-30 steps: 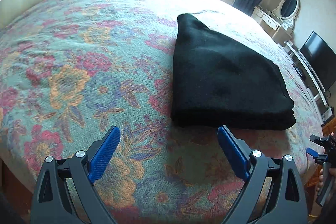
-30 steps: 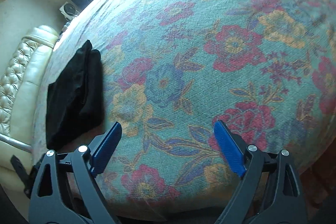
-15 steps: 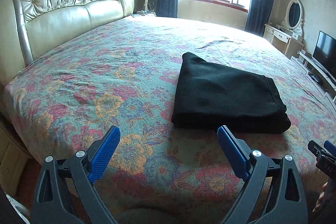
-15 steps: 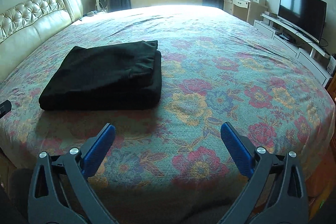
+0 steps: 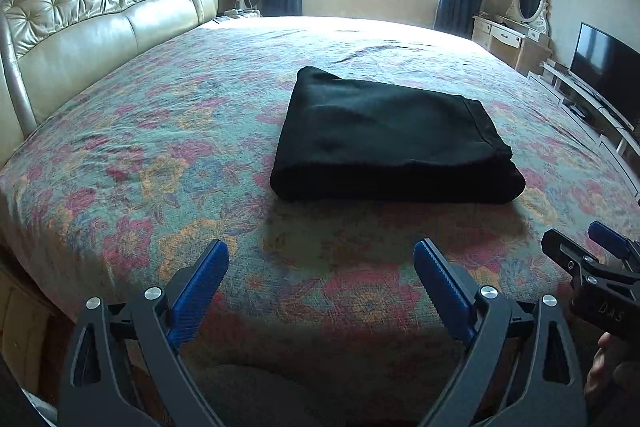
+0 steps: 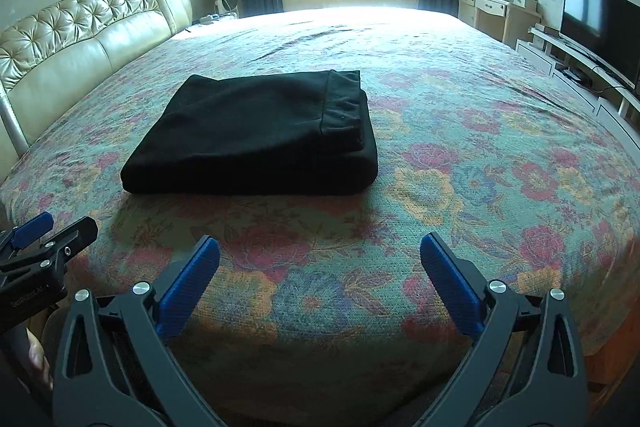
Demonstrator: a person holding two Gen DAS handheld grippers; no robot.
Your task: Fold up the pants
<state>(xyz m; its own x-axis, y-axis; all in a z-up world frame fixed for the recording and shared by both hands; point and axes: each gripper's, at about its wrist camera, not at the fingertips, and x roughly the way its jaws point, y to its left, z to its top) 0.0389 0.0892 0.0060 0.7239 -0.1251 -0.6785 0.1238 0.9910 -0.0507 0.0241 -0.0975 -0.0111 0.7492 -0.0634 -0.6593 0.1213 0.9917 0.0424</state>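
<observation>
Left wrist view: folded black pants (image 5: 388, 139) mid-bed (image 5: 132, 163), open bedspread all around. Left gripper (image 5: 320, 287) and right gripper (image 6: 320, 279) near front edge, fingers spread, empty. Since a second ago, both pulled back.

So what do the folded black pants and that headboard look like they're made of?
The pants look like a soft matte knit, maybe fleece or jersey: no sheen, thick rounded fold edges. The exact fibre can't be told. The headboard looks like cream leather or faux leather: glossy highlights, button tufting along the top.
</observation>
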